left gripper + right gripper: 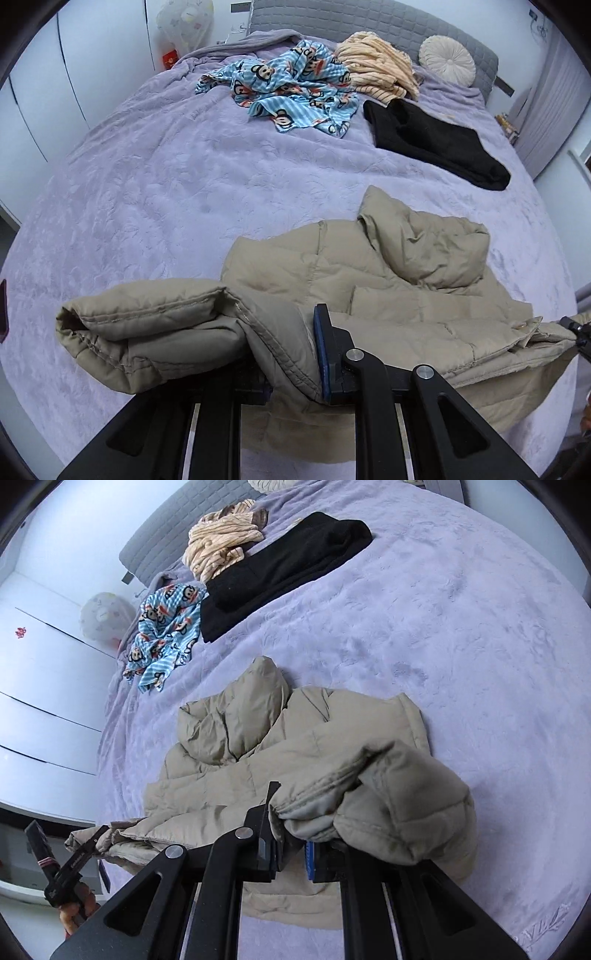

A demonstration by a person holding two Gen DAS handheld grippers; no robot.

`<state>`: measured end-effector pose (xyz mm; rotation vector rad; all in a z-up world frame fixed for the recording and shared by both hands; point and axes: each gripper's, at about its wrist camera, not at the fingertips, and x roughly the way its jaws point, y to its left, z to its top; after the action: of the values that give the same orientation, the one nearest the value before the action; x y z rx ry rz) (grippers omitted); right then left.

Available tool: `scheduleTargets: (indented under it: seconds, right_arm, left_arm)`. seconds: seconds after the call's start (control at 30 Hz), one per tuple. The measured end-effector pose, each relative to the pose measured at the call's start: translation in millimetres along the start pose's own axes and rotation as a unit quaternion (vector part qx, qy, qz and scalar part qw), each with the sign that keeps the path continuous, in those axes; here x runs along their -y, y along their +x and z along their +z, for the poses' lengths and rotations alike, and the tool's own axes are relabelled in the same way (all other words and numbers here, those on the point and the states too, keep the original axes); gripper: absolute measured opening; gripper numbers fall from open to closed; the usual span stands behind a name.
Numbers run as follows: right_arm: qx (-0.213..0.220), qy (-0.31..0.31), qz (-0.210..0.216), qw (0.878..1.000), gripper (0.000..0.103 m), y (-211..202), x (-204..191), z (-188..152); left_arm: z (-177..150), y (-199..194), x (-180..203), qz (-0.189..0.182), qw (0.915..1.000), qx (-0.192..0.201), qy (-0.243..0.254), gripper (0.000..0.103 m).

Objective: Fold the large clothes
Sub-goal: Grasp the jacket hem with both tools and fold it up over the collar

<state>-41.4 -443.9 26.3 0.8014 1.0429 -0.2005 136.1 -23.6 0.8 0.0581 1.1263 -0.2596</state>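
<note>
A beige puffer jacket (388,266) (258,746) lies on the lavender bed (166,184) (443,627), hood pointing toward the headboard. My left gripper (291,354) is shut on a bunched fold of the jacket's quilted fabric, lifted off the bed; only its blue-padded right finger (322,347) shows, the other is under cloth. My right gripper (291,836) is shut on another bunched part of the jacket, which drapes over its right side. Each view catches the other gripper at the jacket's edge: the right gripper (570,326) and the left gripper (100,835).
Farther up the bed lie a blue monkey-print garment (295,88) (166,627), a cream striped garment (376,66) (218,542) and a black garment (436,144) (280,565). A round cushion (447,61) leans on the grey headboard (369,18). White wardrobe doors (55,92) stand beside the bed.
</note>
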Motion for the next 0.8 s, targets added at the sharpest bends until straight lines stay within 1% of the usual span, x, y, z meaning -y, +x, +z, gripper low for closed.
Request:
scheduleTargets:
  seconds: [0.07,0.23,0.37,0.4,0.5,0.57,0.6,0.63,0.67,0.7,0.73,0.77,0.8]
  right_arm:
    - [-0.008,0.009,-0.005,1.000,0.012,16.8,2.4,9.9]
    - [-0.013,0.044,-0.019,0.999,0.012,47.2,13.8,22.2]
    - [-0.020,0.076,-0.016,0.997,0.012,62.0,21.6,29.7]
    - [-0.019,0.081,-0.012,0.996,0.014,60.5,21.2,29.5]
    - [-0.016,0.069,-0.006,0.997,0.015,54.0,15.5,28.6]
    - [-0.018,0.057,-0.008,0.998,0.019,51.5,12.5,28.9]
    - [-0.018,0.052,-0.007,0.998,0.024,50.3,11.3,29.1]
    - [-0.018,0.048,-0.004,0.999,0.033,49.2,10.3,29.5]
    - [-0.018,0.046,-0.003,0.999,0.040,48.2,9.2,30.1]
    - [-0.015,0.045,-0.002,0.999,0.057,47.6,8.4,30.3]
    - [-0.012,0.044,-0.003,0.999,0.063,47.4,7.5,30.9]
    - [-0.011,0.042,-0.006,0.999,0.063,47.3,6.4,31.3]
    - [-0.012,0.039,-0.006,0.999,0.063,47.6,5.4,31.8]
  left_arm:
    - [4.6,17.9,6.0,0.017,0.9997,-0.008,0.016,0.020]
    - [16.2,53.0,12.3,0.022,0.9980,-0.031,0.050,0.020]
    - [23.0,60.4,8.1,0.009,0.9971,-0.053,0.054,0.020]
    - [23.3,57.1,5.7,0.002,0.9971,-0.057,0.052,0.020]
    - [22.7,43.5,-4.1,-0.028,0.9975,-0.052,0.038,0.022]
    - [20.9,35.0,-8.3,-0.046,0.9974,-0.042,0.036,0.024]
    - [20.1,32.6,-8.3,-0.049,0.9972,-0.040,0.040,0.024]
    - [19.1,31.6,-7.6,-0.051,0.9969,-0.040,0.046,0.025]
    - [17.9,30.8,-6.7,-0.052,0.9966,-0.039,0.052,0.039]
    - [16.9,29.3,-5.9,-0.048,0.9966,-0.033,0.058,0.053]
    - [16.6,25.8,-5.4,-0.033,0.9972,-0.019,0.064,0.087]
    - [16.1,19.6,-5.4,-0.015,0.9974,0.002,0.070,0.103]
    - [16.9,15.0,-4.8,-0.009,0.9970,0.018,0.075,0.103]
